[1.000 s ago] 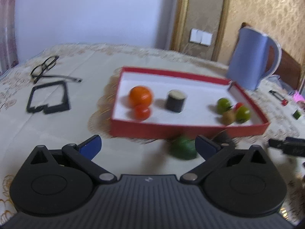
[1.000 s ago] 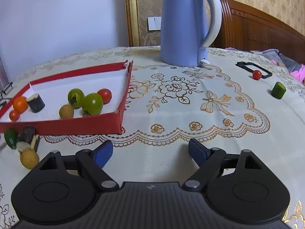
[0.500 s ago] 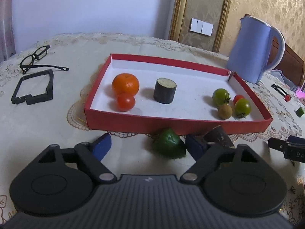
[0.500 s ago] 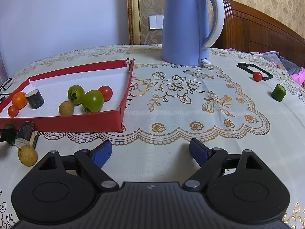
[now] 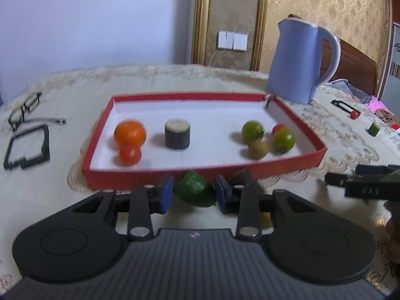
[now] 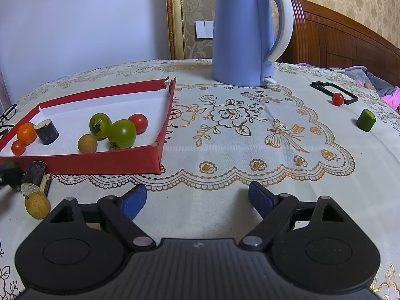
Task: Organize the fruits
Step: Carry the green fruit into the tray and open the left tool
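Closing around a green fruit [image 5: 195,190], the left gripper [image 5: 194,194] has its two blue pads [image 5: 166,195] narrow, one on each side of the fruit; the picture is blurred, so I cannot tell if the pads really press it. The fruit is just in front of the near wall of the red tray [image 5: 207,173], outside of it. The right gripper [image 6: 197,198] is wide open over the bare tablecloth [image 6: 250,135] and holds nothing.

Near the left front corner of the tray, seen from the right wrist, a yellow-brown round fruit [image 6: 37,205] lies on the cloth, and just behind it a dark cut piece [image 6: 35,172] stands close to the tray wall.

Inside the tray, an orange [image 5: 130,133] and a small red tomato [image 5: 130,155] touch each other near the left side. A dark cylinder piece [image 5: 177,133] stands in the middle. Near the right side are two green tomatoes [image 5: 252,131], a brown round fruit [image 5: 258,148] and a red tomato [image 5: 277,128], close together.

Behind the far right corner of the tray a blue kettle [image 6: 247,32] stands upright. Toward the right edge of the table a green cut piece [image 6: 366,120] lies, and farther a red cherry tomato [image 6: 338,98] touches a black frame [image 6: 333,91]. At the left edge are glasses [image 5: 23,108].
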Available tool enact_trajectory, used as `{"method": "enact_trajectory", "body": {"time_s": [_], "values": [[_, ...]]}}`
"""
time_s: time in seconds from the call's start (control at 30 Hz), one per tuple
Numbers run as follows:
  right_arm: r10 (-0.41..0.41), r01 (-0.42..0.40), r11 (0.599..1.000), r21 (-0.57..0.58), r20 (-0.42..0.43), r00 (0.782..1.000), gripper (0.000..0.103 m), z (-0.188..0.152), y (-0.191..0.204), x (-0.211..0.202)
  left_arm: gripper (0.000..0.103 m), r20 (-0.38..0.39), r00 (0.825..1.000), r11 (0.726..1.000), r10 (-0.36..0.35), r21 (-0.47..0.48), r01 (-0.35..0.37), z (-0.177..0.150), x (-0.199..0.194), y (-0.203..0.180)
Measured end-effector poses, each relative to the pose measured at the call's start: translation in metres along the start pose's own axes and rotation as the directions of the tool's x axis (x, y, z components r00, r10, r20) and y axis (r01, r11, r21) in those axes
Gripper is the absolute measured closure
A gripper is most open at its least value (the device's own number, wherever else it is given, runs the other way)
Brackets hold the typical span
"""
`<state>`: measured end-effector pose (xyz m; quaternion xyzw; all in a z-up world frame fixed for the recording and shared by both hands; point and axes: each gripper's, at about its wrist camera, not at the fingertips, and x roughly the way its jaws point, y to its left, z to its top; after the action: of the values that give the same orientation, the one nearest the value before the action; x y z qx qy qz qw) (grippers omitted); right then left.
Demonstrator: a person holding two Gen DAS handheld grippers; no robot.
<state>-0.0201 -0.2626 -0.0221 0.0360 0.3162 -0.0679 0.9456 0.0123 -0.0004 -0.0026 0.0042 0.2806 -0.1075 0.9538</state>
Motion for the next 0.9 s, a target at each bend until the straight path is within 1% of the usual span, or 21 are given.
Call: {"method": "enact_trajectory", "body": {"time_s": [0.07,0.1,0.13,0.2,0.23,0.3,0.33,0.4,0.47,0.53,0.57,0.6,0.67,0.7,0.77,0.83,0.87,0.9], "values": [[0.000,0.000,1.000,0.001,0.000,1.000,0.014,0.000,0.000,0.000,0.073,0.026,1.000,1.000,-0.007,0.014,0.006,0.010,-0.002,-0.003],[0.001,-0.001,1.000,0.001,0.000,1.000,0.014,0.000,0.000,0.000,0.079,0.042,0.999,1.000,-0.003,0.019,0.002,0.016,-0.001,-0.004],[0.001,-0.001,1.000,0.001,0.000,1.000,0.014,0.000,0.000,0.000,0.090,0.045,0.999,1.000,-0.003,0.017,0.002,0.023,0.001,-0.004],[0.004,-0.004,1.000,0.006,0.002,1.000,0.014,0.000,-0.001,0.000,0.091,0.029,0.999,0.999,-0.039,-0.006,0.039,0.036,0.012,-0.003],[0.006,-0.006,1.000,0.009,0.003,1.000,0.014,0.000,-0.001,0.000,0.091,0.022,0.999,0.999,-0.038,-0.002,0.038,0.041,0.019,-0.005],[0.009,-0.009,1.000,0.011,0.004,1.000,0.014,0.000,-0.002,0.000,0.091,0.024,1.000,1.000,-0.003,0.025,0.002,0.046,0.034,-0.010],[0.009,-0.009,1.000,0.012,0.004,1.000,0.014,0.000,-0.002,0.000,0.093,0.020,1.000,0.999,0.004,0.033,-0.004,0.048,0.042,-0.012],[0.010,-0.010,1.000,0.014,0.004,1.000,0.014,0.001,-0.002,0.000,0.093,-0.006,1.000,1.000,-0.005,0.017,0.005,0.048,0.054,-0.012],[0.013,-0.013,1.000,0.018,0.006,1.000,0.014,0.001,-0.003,-0.001,0.093,-0.004,0.999,0.999,-0.032,0.004,0.032,0.045,0.052,-0.010],[0.014,-0.014,1.000,0.020,0.006,1.000,0.014,0.001,-0.003,-0.001,0.092,0.016,0.999,1.000,-0.028,0.002,0.028,0.039,0.038,-0.006],[0.014,-0.014,1.000,0.019,0.006,1.000,0.014,0.001,-0.003,-0.001,0.091,0.028,0.999,0.999,-0.036,-0.001,0.036,0.036,0.030,-0.003],[0.013,-0.013,1.000,0.017,0.006,1.000,0.014,0.001,-0.003,-0.001,0.090,0.041,0.998,0.999,-0.043,-0.004,0.043,0.031,0.021,0.001],[0.013,-0.013,1.000,0.015,0.005,1.000,0.014,0.001,-0.002,-0.001,0.074,0.048,0.997,0.999,-0.053,0.006,0.052,0.021,0.004,0.007],[0.013,-0.013,1.000,0.016,0.005,1.000,0.014,0.001,-0.002,0.000,0.069,0.051,0.997,0.998,-0.055,0.005,0.055,0.015,-0.004,0.010],[0.014,-0.014,1.000,0.017,0.005,1.000,0.013,0.001,-0.002,0.000,0.055,0.060,0.996,0.998,-0.064,0.013,0.064,0.003,-0.017,0.013],[0.012,-0.012,1.000,0.015,0.005,1.000,0.013,0.001,-0.002,0.000,0.045,0.052,0.997,0.998,-0.063,0.023,0.062,-0.005,-0.022,0.014],[0.011,-0.011,1.000,0.015,0.005,1.000,0.013,0.001,-0.002,0.000,0.043,0.051,0.997,0.998,-0.059,0.023,0.058,-0.009,-0.023,0.013],[0.011,-0.011,1.000,0.014,0.005,1.000,0.013,0.001,-0.002,0.000,0.043,0.042,0.997,0.997,-0.065,0.032,0.064,-0.012,-0.021,0.011]]}}
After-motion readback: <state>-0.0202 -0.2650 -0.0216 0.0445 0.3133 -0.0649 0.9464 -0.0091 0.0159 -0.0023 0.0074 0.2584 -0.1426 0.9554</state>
